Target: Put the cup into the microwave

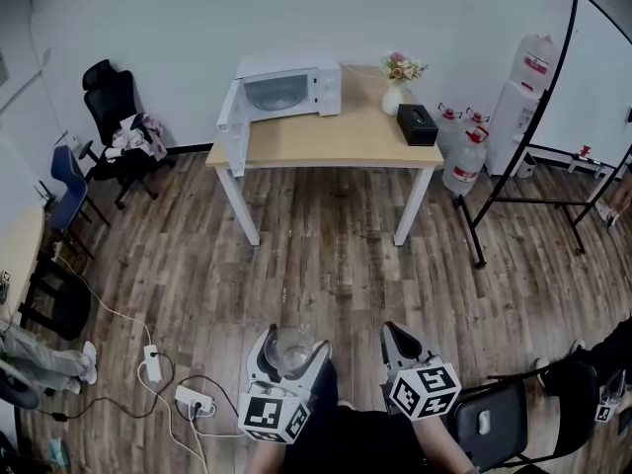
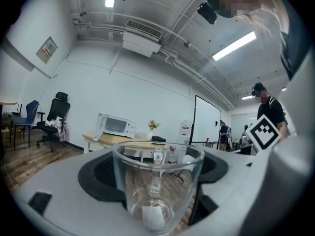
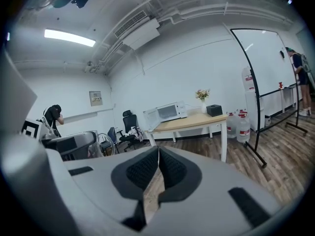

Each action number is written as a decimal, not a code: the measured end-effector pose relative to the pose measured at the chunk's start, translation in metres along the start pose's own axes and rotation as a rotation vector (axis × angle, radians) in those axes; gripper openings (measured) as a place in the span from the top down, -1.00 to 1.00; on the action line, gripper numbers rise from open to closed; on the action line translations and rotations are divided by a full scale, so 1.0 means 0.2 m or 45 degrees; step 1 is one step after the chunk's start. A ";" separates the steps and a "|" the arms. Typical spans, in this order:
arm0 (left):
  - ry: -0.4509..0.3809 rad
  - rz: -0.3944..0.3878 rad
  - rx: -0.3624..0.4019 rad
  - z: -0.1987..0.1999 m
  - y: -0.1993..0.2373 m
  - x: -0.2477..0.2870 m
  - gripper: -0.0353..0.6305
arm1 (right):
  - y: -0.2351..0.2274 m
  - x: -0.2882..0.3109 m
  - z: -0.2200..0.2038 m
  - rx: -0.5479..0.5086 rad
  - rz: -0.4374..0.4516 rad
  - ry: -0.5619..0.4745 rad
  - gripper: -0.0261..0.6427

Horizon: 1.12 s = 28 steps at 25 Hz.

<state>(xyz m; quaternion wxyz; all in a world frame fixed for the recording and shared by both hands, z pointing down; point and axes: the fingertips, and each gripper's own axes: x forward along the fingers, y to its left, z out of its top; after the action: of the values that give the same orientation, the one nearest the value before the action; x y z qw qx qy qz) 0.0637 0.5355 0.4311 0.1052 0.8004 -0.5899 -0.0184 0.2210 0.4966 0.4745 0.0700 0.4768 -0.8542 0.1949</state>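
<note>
Grips a clear glass cup (image 1: pixel 293 344) in the left gripper (image 1: pixel 288 355), low in the head view and close to the body, rim up, with the dark pads (image 2: pixel 98 173) pressed against the glass on either side. Shows, in the left gripper view, the cup (image 2: pixel 157 186) filling the gap between the jaws, handle on the far side and a small pale patch at the base. Carries nothing in the right gripper (image 1: pixel 398 336), just beside the left one at about the same height; jaws brought together there, pads (image 3: pixel 142 168) meeting along a thin seam in the right gripper view, right gripper (image 3: pixel 157 154) aimed toward the far wall. Stands well apart from the cup, across the wood floor (image 1: pixel 326 265): the white microwave (image 1: pixel 288 90), on the left end of a light wooden table (image 1: pixel 336 141), its door (image 1: pixel 233 126) swung wide open to the left and overhanging the table's corner. Shares the tabletop with a vase of flowers (image 1: pixel 395 85) and a black box (image 1: pixel 417 123) toward the right end. Lines up water bottles (image 1: pixel 464 161) beside the table's right legs, near a whiteboard (image 1: pixel 592 77) on a black frame. Places a black office chair (image 1: pixel 117 107) left of the table and a white power strip (image 1: pixel 195 400) on the floor near the left gripper.
</note>
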 end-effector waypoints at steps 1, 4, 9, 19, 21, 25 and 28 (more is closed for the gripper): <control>0.004 -0.003 0.003 0.00 0.01 0.02 -0.33 | -0.01 0.01 0.01 0.003 -0.003 -0.001 0.94; 0.009 -0.014 0.009 0.02 0.03 0.09 -0.33 | -0.03 0.05 0.03 0.004 -0.006 0.003 0.94; 0.000 -0.025 0.005 0.06 0.08 0.21 -0.33 | -0.05 0.17 0.07 0.010 -0.001 0.025 0.94; -0.005 -0.018 0.000 0.14 0.27 0.51 -0.33 | -0.14 0.51 0.21 0.026 0.002 0.043 0.94; -0.008 -0.022 -0.002 0.15 0.32 0.58 -0.33 | -0.16 0.58 0.24 0.031 0.000 0.044 0.94; -0.012 -0.029 -0.007 0.20 0.40 0.71 -0.33 | -0.19 0.71 0.30 0.034 -0.011 0.046 0.94; -0.018 -0.041 -0.007 0.23 0.46 0.80 -0.33 | -0.22 0.80 0.35 0.036 -0.024 0.046 0.94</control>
<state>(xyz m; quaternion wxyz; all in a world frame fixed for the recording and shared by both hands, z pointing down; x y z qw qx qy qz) 0.0182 0.3513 0.4188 0.1030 0.8093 -0.5777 -0.0272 0.1761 0.3225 0.4717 0.0806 0.4824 -0.8454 0.2149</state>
